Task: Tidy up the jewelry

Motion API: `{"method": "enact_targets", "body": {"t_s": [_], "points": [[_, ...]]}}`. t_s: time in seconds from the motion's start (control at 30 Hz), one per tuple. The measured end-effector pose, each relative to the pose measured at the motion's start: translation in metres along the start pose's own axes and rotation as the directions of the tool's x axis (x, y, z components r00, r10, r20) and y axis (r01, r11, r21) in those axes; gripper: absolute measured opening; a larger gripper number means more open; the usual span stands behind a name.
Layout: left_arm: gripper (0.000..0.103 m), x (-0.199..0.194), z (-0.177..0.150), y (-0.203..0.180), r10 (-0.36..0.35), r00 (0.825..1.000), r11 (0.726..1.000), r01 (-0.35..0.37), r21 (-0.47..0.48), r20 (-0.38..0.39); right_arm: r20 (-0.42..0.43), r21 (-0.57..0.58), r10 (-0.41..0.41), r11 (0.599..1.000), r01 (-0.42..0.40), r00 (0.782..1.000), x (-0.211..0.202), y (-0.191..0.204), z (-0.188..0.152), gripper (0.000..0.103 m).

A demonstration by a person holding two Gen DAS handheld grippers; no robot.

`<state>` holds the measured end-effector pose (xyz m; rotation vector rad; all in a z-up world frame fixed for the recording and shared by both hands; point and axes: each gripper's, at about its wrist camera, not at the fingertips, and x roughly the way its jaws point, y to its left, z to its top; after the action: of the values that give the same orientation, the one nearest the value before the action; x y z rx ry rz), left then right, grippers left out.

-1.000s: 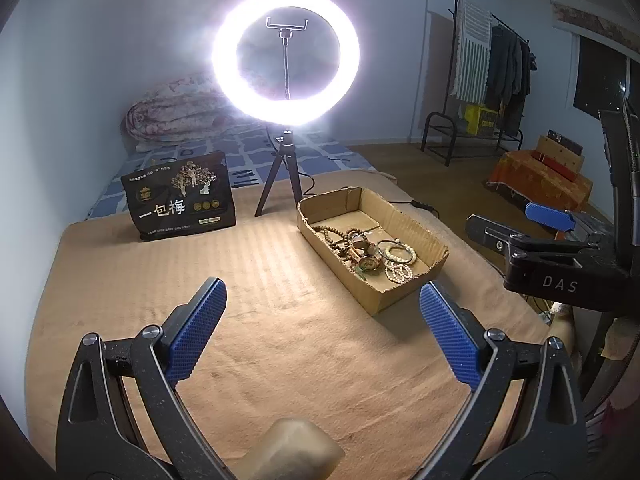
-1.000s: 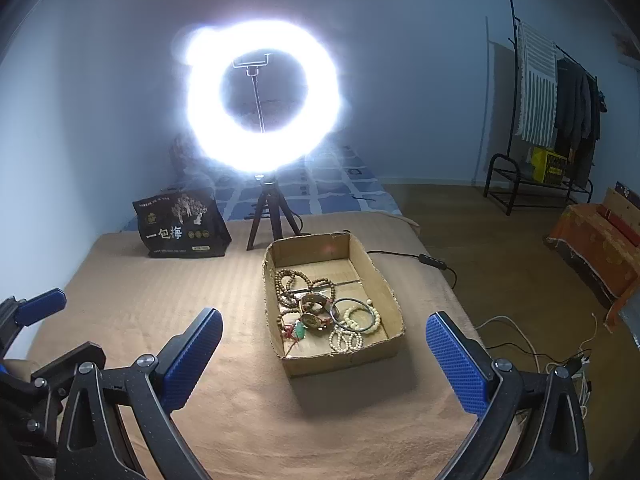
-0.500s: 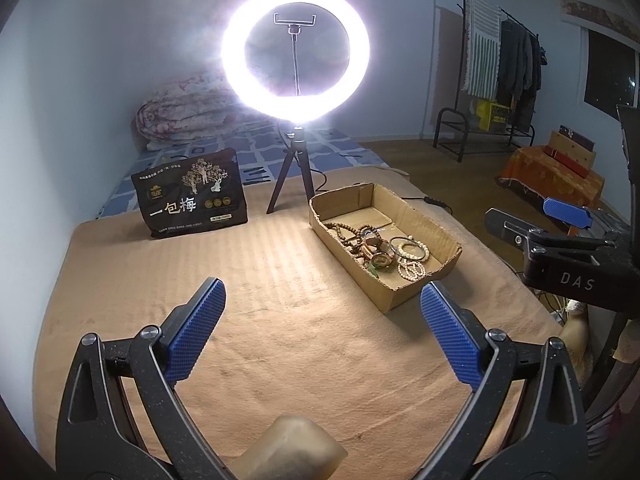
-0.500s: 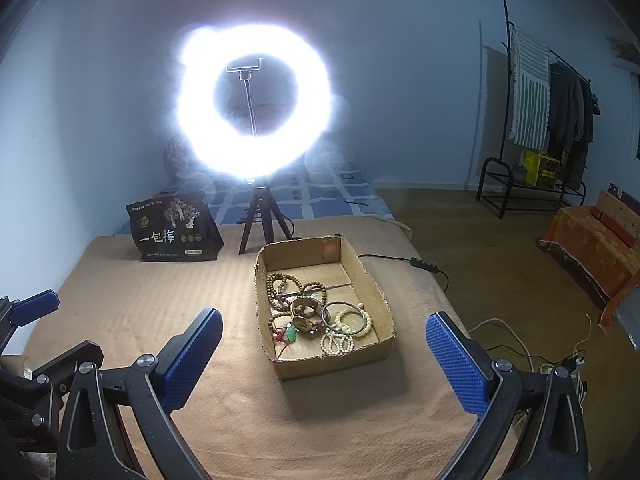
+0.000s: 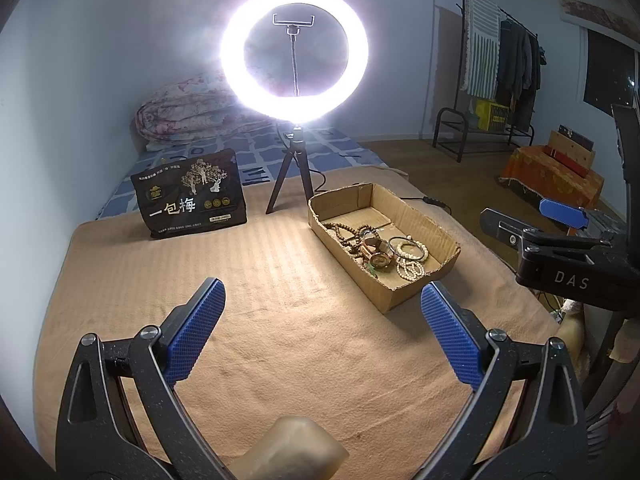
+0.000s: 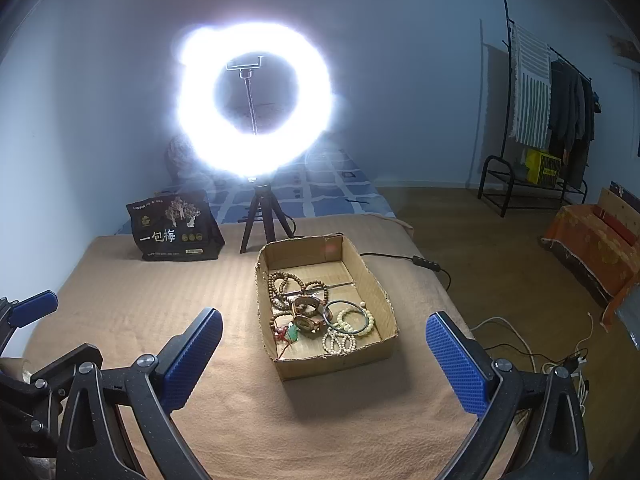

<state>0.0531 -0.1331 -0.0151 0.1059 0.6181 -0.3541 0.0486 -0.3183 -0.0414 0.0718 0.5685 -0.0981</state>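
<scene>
In the cardboard box [image 6: 382, 294] on the bed lies the tangled jewelry [image 6: 320, 314]; both left tongs [image 5: 322, 320] and right tongs [image 6: 324, 344] gape empty. Better descend slowly and pinch one bracelet only.

A shallow open cardboard box [image 6: 376, 280] lies on the tan blanket, right of centre. Inside, heaped toward its near end, lie brown bead strings [image 6: 286, 286], a watch [image 6: 306, 316], a dark bangle [image 6: 346, 314] and pale bead bracelets [image 6: 342, 340], tangled and touching.
</scene>
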Motion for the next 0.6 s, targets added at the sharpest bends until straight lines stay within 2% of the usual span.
{"method": "enact_targets", "body": {"t_s": [0.6], "points": [[0.100,-0.0008,0.0007,-0.0009,-0.004,1.000,1.000,0.004,0.000,0.000,0.002,0.005,-0.002,1.000,0.002,1.000,0.0018,-0.0016,0.0008,0.103]]}}
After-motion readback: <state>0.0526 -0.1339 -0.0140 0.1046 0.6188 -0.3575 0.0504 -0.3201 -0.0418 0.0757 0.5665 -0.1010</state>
